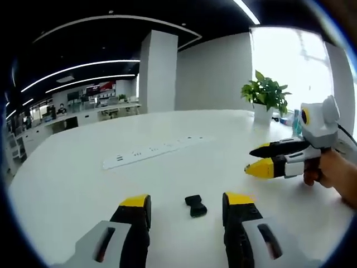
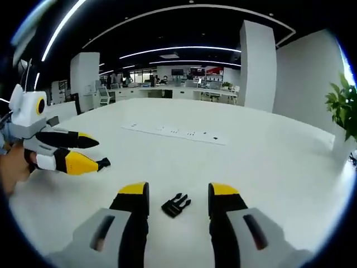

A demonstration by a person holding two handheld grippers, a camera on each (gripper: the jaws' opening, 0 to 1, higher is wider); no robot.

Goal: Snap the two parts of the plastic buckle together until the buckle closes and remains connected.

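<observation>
Both grippers hover wide open over the white table, left gripper framing the socket half, right gripper the pronged half, so nothing's grasped yet and next comes pinching each piece.

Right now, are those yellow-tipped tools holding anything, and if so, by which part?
Nothing is held. The left tool and right tool are both open, each with a buckle piece lying loose on the table between its jaws.

Bare table all round; potted plant far off
</observation>
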